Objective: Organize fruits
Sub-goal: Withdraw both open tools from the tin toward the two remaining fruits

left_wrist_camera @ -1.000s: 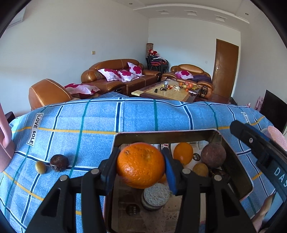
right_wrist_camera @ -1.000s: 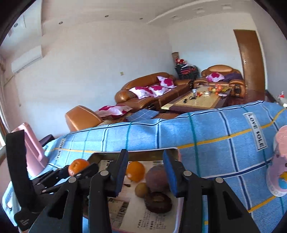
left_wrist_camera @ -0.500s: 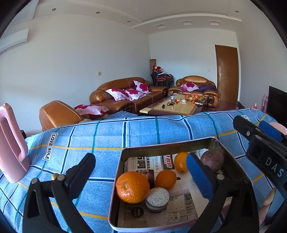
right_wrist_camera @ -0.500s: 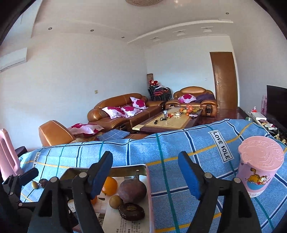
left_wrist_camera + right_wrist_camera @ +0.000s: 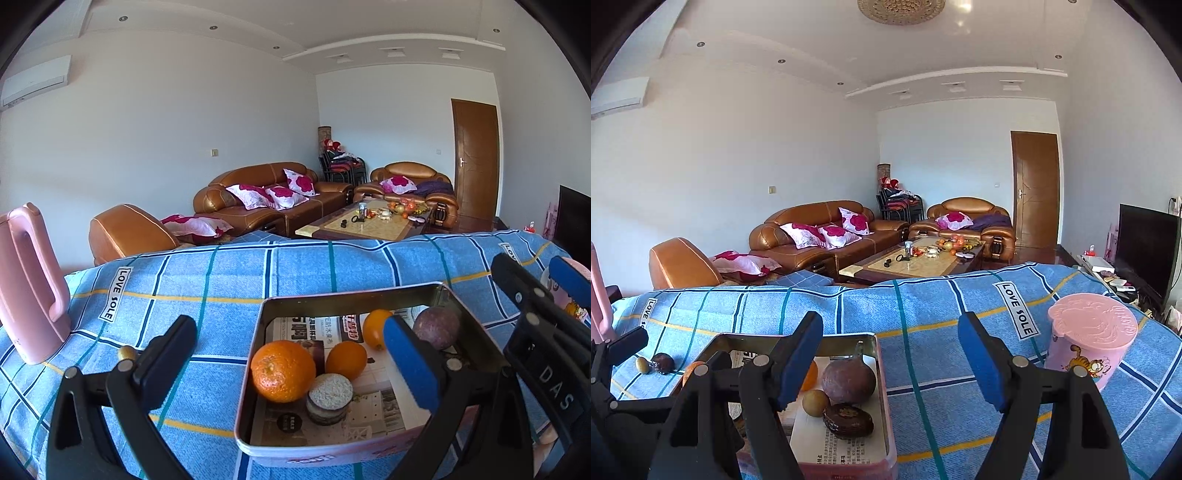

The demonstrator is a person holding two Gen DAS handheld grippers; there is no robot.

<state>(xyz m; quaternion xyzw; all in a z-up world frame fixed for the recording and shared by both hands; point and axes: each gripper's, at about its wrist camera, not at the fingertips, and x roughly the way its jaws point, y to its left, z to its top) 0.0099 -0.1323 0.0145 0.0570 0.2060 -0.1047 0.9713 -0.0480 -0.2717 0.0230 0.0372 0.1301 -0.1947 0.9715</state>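
Fruits now included the big orange, freed by the wide-spread left gripper into the tin's near-left corner, while the right wrist view showed the right gripper wide and empty, two small fruits left by the cloth's left edge.

Tin tray, lined with newspaper, held a large orange touching a cut dark fruit half (pale flesh upward), two smaller oranges, and a round purple-brown fruit. Two small fruits lay on the cloth outside, left of the tray.
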